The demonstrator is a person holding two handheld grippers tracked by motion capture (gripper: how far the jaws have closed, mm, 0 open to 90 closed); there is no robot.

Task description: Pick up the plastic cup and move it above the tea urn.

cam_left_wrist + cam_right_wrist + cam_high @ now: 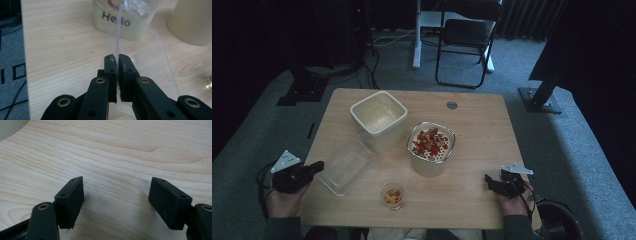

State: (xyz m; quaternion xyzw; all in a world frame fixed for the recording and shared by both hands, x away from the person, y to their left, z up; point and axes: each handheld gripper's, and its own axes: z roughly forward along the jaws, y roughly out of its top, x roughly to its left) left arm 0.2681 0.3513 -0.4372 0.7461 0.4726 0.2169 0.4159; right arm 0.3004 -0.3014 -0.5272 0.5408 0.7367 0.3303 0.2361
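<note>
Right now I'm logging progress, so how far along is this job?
Both tubs stand open: the empty tub and the snack tub. A small cup already holds some snacks. The left gripper is clamped on the clear lid. The right gripper waits open. Fitting that lid looks left.

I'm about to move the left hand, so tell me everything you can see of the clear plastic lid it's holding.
The clear lid is thin, see-through plastic, roughly rectangular with rounded corners and a raised rim. It lies near the table's left edge, its far end against the empty cream tub. The left gripper is shut on its near edge, jaws pinching the rim between them. In the left gripper view it looks tilted, rising away from the jaws. It looks whole, with no cracks visible.
</note>
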